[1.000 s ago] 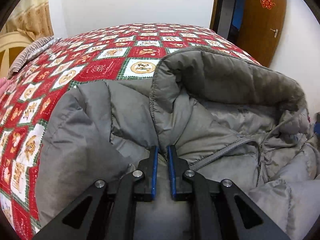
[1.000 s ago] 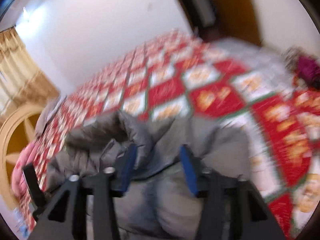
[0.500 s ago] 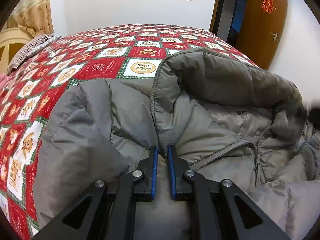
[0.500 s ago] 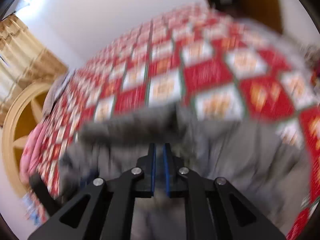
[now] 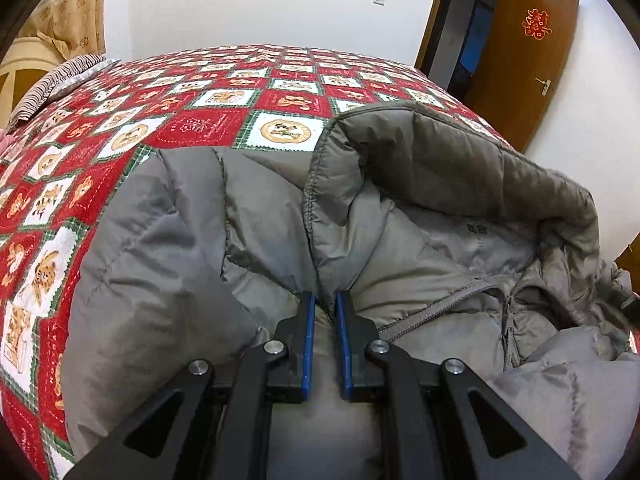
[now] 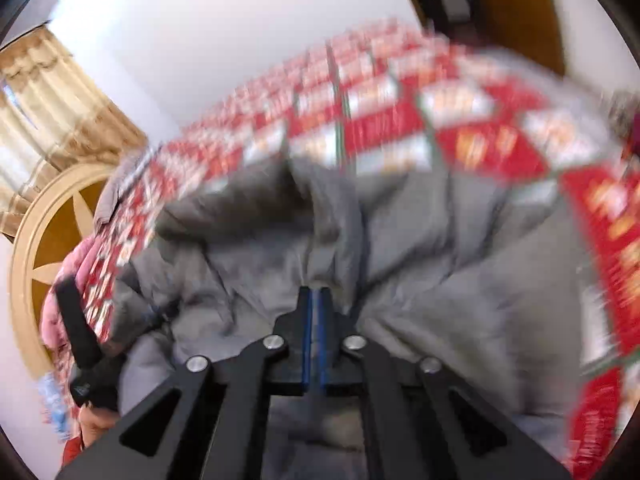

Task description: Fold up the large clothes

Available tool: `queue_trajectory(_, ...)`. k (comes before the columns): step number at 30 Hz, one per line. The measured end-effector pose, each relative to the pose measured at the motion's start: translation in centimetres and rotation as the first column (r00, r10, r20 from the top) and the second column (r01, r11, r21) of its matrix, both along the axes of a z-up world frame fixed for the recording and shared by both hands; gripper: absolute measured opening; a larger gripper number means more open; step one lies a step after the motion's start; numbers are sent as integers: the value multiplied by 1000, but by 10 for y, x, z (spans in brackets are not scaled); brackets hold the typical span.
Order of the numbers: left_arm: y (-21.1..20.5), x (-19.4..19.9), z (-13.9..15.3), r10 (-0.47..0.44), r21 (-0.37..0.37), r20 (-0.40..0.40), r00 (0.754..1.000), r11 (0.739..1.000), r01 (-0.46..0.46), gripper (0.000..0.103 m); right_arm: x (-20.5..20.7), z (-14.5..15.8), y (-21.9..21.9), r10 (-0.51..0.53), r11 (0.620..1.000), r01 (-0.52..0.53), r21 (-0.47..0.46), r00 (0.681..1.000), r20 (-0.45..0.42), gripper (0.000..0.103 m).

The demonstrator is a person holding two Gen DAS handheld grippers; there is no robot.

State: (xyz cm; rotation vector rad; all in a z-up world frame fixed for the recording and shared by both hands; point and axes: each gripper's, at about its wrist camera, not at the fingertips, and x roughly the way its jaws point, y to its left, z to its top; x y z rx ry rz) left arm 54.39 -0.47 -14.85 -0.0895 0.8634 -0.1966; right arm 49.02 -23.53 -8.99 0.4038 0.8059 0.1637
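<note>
A grey puffer jacket (image 5: pixel 420 264) lies on the bed with its hood (image 5: pixel 460 160) standing up at the far side and its zipper (image 5: pixel 432 308) partly undone. My left gripper (image 5: pixel 324 300) is shut on a fold of the jacket just below the hood's left edge. The right wrist view is blurred by motion. There the jacket (image 6: pixel 420 248) fills the middle, and my right gripper (image 6: pixel 316 292) has its blue pads almost together, pinching a ridge of grey fabric at their tips.
A red, white and green patterned bedspread (image 5: pixel 224 108) covers the bed. A striped pillow (image 5: pixel 60 80) lies at the far left by a round wooden headboard (image 6: pixel 44 240). A brown door (image 5: pixel 532 60) stands open at the back right.
My right gripper has gone from open over the jacket to shut on its fabric, and its view has swung. The left gripper has kept its grip and its place.
</note>
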Motion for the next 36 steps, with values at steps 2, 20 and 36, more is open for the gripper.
queue_trajectory(2, -6, -1, 1, 1, 42, 9, 1000, 999, -1, 12, -1, 24, 15, 4, 995, 3, -101, 998, 69, 13)
queue_trajectory(20, 4, -6, 0, 24, -6, 5, 1000, 1000, -24, 12, 48, 55, 19, -43, 997, 49, -68, 996, 75, 13)
queue_trajectory(36, 21, -13, 9, 5, -141, -29, 1000, 990, -9, 11, 63, -47, 35, 0, 992, -13, -122, 994, -109, 0)
